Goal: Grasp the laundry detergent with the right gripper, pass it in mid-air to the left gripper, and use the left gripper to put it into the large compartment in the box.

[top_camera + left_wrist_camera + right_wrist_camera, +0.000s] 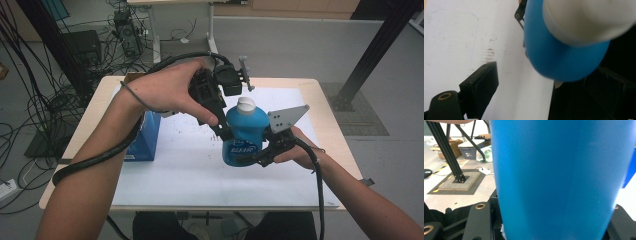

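A pale wooden table (330, 135) carried a wide white paper sheet (180, 165) that covered most of its top. A dark blue cardboard box (147, 137) stood on the sheet's left part, just under the person's left wrist. Above the middle of the sheet, lifted clear of it, hung a bright blue plastic bottle (244, 132) with a white screw cap (245, 104), upright in the high view. The right gripper (257, 157) came in from the right and pinched the bottle's lower body between its black jaws; in the right gripper view the blue wall (559, 182) sat squarely between them. The left gripper (224, 131) reached down from above at the bottle's left shoulder, its jaws spread on either side of the neck; whether they pressed the bottle I could not tell.
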`<action>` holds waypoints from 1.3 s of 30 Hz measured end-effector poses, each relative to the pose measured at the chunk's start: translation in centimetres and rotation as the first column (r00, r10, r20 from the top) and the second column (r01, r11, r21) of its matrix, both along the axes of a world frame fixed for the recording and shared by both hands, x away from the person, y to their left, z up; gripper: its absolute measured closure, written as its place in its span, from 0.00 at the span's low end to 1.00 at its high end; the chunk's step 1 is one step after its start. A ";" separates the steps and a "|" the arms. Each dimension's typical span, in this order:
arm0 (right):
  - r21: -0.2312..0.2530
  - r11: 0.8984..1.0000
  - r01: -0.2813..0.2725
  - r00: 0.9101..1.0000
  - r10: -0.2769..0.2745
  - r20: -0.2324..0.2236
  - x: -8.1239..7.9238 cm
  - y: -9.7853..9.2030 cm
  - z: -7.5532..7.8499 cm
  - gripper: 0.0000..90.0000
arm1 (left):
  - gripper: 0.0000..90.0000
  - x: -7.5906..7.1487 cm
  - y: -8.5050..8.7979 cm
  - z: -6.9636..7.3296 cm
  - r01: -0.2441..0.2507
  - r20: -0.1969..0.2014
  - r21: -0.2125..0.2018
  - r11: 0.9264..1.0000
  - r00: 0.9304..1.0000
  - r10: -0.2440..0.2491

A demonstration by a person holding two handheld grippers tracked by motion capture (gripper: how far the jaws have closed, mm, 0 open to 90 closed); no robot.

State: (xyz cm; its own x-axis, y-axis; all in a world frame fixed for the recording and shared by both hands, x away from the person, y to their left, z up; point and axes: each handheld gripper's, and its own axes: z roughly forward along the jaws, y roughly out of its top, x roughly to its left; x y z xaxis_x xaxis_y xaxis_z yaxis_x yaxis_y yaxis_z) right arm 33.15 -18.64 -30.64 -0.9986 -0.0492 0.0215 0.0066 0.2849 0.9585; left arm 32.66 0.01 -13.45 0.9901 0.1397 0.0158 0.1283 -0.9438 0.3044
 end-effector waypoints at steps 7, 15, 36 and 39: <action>-0.004 1.000 -0.007 1.000 0.007 0.001 -0.1 0.3 0.0 0.45 | 0.14 -0.3 -0.8 0.2 0.045 -0.005 0.011 0.999 0.999 -0.045; -0.001 1.000 -0.011 1.000 0.011 0.000 -0.1 0.8 0.0 0.45 | 0.14 -0.4 -1.6 -0.3 0.063 -0.009 0.031 0.998 0.998 -0.063; -0.009 1.000 -0.011 1.000 0.011 0.006 0.1 1.0 -0.2 0.45 | 0.14 -0.1 -2.1 -0.5 0.062 -0.004 0.043 0.997 0.998 -0.062; -0.008 1.000 -0.009 1.000 0.009 -0.002 0.1 1.0 -0.2 0.45 | 0.14 -0.1 -2.0 -0.5 0.059 -0.007 0.047 0.997 0.998 -0.059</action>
State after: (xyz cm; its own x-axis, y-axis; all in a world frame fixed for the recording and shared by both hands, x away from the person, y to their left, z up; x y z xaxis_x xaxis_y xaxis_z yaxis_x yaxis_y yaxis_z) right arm 33.30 -17.64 -30.84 -0.9980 -0.0580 0.0238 0.0058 0.2921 0.9564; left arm 32.55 -2.04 -13.95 0.9967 0.0802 0.0150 0.0736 -0.9630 0.2592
